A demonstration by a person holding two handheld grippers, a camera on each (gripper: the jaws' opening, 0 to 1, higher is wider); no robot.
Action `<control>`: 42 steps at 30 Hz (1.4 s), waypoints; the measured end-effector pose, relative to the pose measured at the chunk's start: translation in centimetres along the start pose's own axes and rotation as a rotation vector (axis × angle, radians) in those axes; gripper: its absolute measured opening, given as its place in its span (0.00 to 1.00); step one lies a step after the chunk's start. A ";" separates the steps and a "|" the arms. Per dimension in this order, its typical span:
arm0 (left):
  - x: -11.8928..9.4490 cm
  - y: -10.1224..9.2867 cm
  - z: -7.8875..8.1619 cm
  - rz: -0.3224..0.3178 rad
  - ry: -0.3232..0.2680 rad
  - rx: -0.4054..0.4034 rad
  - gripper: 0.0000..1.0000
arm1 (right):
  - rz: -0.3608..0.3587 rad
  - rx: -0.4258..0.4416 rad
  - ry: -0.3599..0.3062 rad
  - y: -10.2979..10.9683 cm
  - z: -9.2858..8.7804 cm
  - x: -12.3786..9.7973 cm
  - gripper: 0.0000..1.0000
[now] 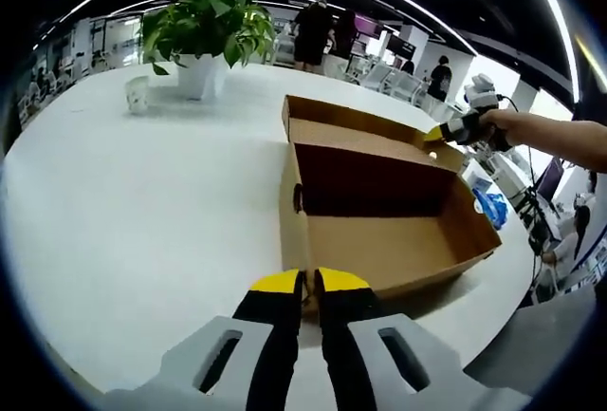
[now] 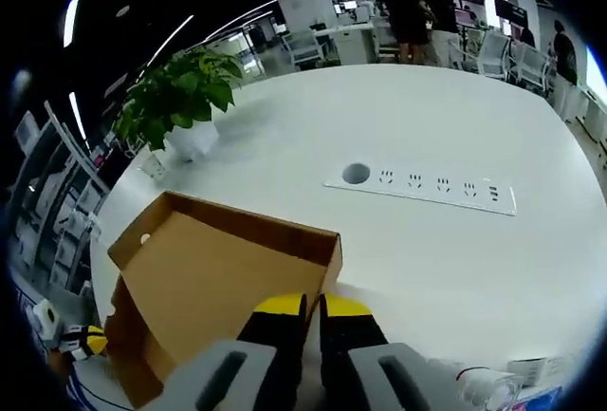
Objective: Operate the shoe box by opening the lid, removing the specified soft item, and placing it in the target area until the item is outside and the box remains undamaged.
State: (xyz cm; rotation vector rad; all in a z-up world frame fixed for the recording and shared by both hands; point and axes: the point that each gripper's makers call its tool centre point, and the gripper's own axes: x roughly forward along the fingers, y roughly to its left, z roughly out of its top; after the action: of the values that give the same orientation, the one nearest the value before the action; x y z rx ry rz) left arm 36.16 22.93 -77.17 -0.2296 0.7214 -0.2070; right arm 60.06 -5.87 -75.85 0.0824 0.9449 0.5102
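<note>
An open brown cardboard shoe box [image 1: 379, 240] lies on the white table [image 1: 123, 212]. Its lid [image 1: 356, 124] is folded back on the far side. The inside is dark in shadow, and I see no soft item there. My left gripper [image 1: 309, 283] is shut on the box's near corner wall. My right gripper [image 1: 442, 133], held by a person's hand, grips the lid's far right corner. In the right gripper view the lid's inner face [image 2: 209, 278] spreads to the left, and my right gripper [image 2: 313, 308] is shut on its edge. The left gripper [image 2: 87, 340] shows at lower left.
A potted plant [image 1: 204, 27] and a small cup [image 1: 138, 95] stand at the table's far left. A white power strip [image 2: 427, 188] is set into the table past the lid. People and chairs are in the background. The table edge runs close to the box's right side.
</note>
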 end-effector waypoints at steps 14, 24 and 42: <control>-0.1 -0.2 0.0 0.012 0.005 0.008 0.04 | 0.019 -0.052 -0.067 0.9 1.7 -1.9 0.00; -0.2 -0.5 -0.1 0.017 0.002 0.006 0.03 | 0.029 -0.090 -0.133 1.7 2.5 -3.5 0.00; -0.3 -0.5 -0.1 0.020 0.003 0.010 0.03 | 0.042 -0.161 -0.225 3.4 2.2 -6.6 0.00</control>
State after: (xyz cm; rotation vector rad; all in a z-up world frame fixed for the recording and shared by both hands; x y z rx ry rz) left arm 35.81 22.56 -76.92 -0.2128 0.7252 -0.1917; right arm 57.34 -5.53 -68.66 0.0137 0.6817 0.6007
